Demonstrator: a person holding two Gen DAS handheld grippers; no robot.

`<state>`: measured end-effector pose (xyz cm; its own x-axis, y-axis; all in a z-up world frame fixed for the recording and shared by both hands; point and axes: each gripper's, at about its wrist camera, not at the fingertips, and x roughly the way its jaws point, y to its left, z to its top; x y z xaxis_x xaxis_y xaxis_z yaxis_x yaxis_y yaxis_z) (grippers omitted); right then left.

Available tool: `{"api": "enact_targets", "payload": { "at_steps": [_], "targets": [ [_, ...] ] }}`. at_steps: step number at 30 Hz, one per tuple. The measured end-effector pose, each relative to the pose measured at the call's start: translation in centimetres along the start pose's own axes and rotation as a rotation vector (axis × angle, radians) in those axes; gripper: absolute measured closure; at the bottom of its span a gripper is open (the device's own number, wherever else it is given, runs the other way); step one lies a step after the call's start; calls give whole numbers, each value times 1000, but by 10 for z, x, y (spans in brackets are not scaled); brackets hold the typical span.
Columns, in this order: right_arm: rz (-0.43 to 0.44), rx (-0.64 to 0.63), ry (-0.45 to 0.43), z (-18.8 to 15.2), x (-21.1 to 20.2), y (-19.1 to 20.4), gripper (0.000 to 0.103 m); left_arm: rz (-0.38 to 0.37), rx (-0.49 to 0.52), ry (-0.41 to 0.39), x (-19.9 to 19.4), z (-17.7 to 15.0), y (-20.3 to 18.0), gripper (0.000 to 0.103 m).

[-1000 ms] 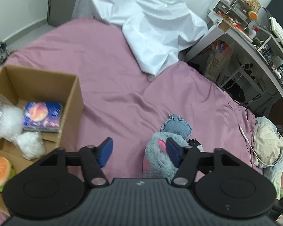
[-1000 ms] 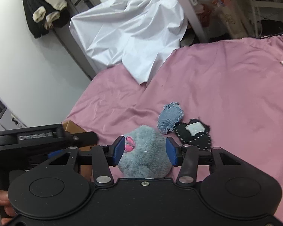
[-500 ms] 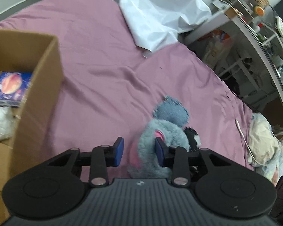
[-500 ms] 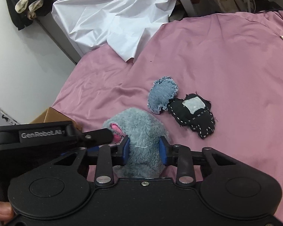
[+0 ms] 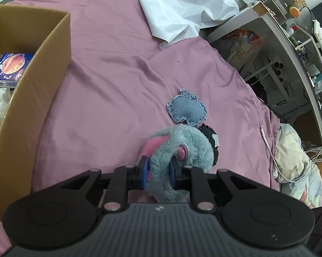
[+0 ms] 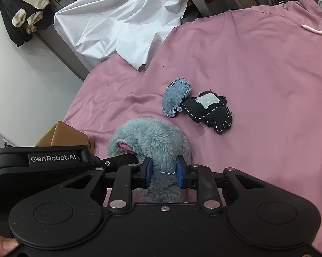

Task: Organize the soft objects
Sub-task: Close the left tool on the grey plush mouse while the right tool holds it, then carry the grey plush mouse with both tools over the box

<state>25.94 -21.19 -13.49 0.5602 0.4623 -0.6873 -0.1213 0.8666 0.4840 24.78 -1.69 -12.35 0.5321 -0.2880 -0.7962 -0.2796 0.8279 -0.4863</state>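
A fluffy grey-blue plush toy (image 5: 182, 147) with pink ears lies on the pink bedsheet; it also shows in the right wrist view (image 6: 152, 143). My left gripper (image 5: 158, 172) is shut on one part of it. My right gripper (image 6: 164, 172) is shut on another part, with the left gripper's body close at its left. Beyond the plush lie a denim patch toy (image 5: 186, 108), also in the right wrist view (image 6: 174, 98), and a black stitched soft toy (image 6: 210, 111). A cardboard box (image 5: 38, 81) stands at the left, holding a tissue pack (image 5: 9, 68) and white plastic bags.
A white sheet (image 6: 126, 23) is crumpled at the far side of the bed. A desk and shelves (image 5: 289, 42) stand off the right edge. A bundle of bedding (image 5: 293, 160) and a white cable (image 5: 265, 137) lie at the right.
Both grippers closed from open onto the plush toy. The left gripper moved right, away from the box and toward the plush.
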Motion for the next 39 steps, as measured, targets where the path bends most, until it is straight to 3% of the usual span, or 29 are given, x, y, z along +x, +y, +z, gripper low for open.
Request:
{"api": "enact_targets", "payload": {
  "at_steps": [13, 30, 39],
  "targets": [
    [75, 51, -40, -2, -12, -8, 87, -24, 16, -25, -15, -1, -5, 89],
    [207, -20, -101, 11, -37, 46, 86, -47, 27, -153, -93, 18, 9, 89],
    [298, -59, -108, 11, -39, 93, 86, -7, 26, -229, -143, 31, 31, 89]
  ]
}}
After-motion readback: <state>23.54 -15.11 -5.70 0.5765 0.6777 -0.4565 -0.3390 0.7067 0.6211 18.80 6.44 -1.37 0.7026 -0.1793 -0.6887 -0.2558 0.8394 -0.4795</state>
